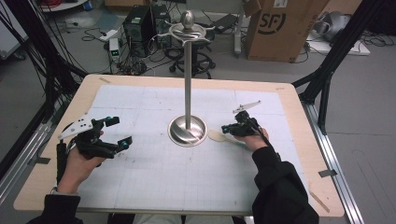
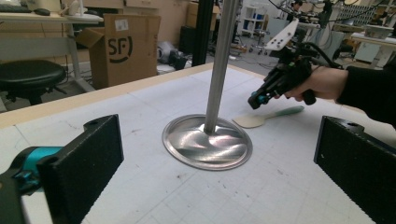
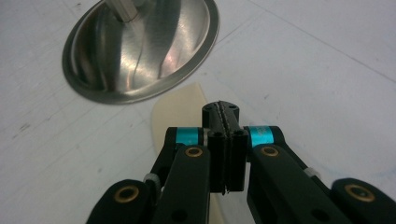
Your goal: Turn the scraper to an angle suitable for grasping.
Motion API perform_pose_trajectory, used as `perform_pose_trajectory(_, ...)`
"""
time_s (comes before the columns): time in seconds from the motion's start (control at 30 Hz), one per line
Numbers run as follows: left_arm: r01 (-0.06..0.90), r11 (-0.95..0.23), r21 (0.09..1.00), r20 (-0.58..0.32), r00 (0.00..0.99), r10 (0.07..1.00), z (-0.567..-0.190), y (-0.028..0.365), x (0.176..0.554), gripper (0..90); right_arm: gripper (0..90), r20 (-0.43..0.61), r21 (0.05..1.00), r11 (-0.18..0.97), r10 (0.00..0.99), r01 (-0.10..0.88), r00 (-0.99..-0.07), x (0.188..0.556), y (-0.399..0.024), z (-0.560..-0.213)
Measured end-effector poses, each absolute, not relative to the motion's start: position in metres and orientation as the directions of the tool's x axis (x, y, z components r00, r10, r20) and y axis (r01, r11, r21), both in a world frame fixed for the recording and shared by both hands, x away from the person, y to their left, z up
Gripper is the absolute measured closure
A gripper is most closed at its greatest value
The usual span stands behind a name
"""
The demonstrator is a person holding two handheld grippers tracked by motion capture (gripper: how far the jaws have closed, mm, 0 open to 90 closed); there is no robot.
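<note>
A polished steel stand (image 1: pixel 187 129), with a round dished base and a slim upright pole, stood mid-surface on a white gridded mat (image 1: pixel 154 177) over the pale wooden surface (image 1: pixel 299 140). Just right of the base lay a flat cream spatula (image 1: pixel 218 136) with a pale green handle. The right gripper (image 3: pixel 226 116) hovered low over its blade, matte black jaws pressed together with nothing between them. Near the left edge, the left gripper (image 1: pixel 120 131) was held with its jaws spread wide, empty, facing the stand.
</note>
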State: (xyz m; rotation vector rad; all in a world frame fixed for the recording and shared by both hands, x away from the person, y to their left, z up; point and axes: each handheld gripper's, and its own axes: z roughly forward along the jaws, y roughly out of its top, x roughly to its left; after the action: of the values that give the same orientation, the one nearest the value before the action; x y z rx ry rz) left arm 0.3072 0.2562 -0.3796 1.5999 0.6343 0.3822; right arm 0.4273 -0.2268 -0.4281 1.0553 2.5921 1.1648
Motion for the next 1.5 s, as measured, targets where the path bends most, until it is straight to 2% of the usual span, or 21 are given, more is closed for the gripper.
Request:
perform_pose_trajectory(0.53,0.176,-0.028,0.984,-0.124,0.788,0.603,-0.379,0.257,0.307,1.9,90.0,0.133,0.664,0.501,0.652,0.556,-0.746,0.45,-0.203,-0.436)
perform_pose_trajectory(0.8,0.175,-0.032,0.984,-0.121,0.79,0.601,-0.379,0.257,0.307,1.9,90.0,0.218,0.644,0.47,0.643,0.603,-0.734,0.448,-0.206,-0.439)
perform_pose_trajectory(1.27,0.177,-0.033,0.984,-0.122,0.791,0.599,-0.379,0.256,0.306,1.9,90.0,0.263,0.639,0.504,0.566,0.581,-0.781,0.42,-0.207,-0.44)
perform_pose_trajectory(1.5,0.179,-0.038,0.983,-0.12,0.79,0.601,-0.379,0.256,0.306,1.9,90.0,0.225,0.621,0.588,0.5,0.519,-0.836,0.394,-0.2,-0.436)
